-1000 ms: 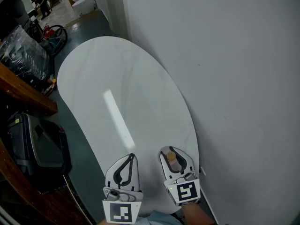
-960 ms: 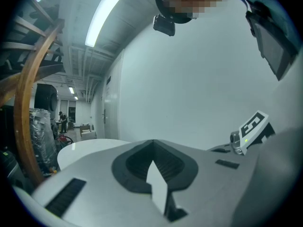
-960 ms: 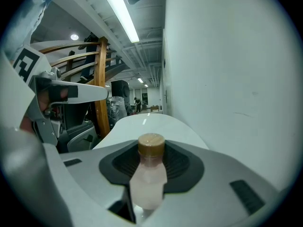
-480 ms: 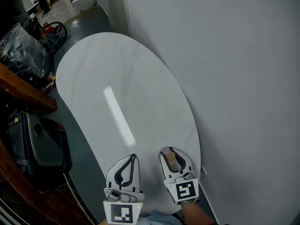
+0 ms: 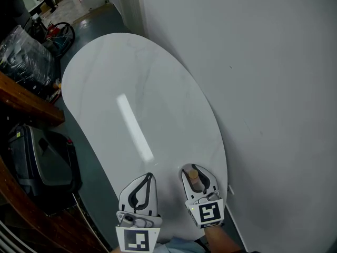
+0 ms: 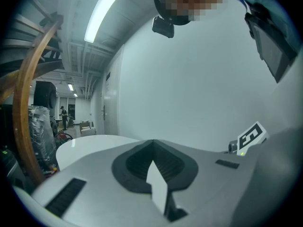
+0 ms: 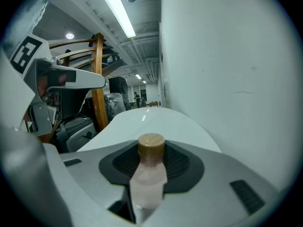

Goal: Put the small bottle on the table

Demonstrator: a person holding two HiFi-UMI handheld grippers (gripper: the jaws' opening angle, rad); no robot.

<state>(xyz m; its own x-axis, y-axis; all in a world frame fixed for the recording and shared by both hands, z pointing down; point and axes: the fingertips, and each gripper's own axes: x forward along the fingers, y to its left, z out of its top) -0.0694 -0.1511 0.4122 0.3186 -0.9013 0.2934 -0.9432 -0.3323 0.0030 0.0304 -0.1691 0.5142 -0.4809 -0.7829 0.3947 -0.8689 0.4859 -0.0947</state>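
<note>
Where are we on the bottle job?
Done: the bottle is picked up, clamped upright in the right gripper. In hand: that gripper hangs over the near end of the table, beside the wall. Whether the bottle's base touches the top can't be seen. Left: set it down, open the gripper and pull away. The left gripper is shut and empty.

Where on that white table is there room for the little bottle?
Nearly all the table is bare, from the wall on the right to its left edge and out to the far end. Only the near end is crowded, by the left tongs and the right tongs gripping the small bottle.
</note>
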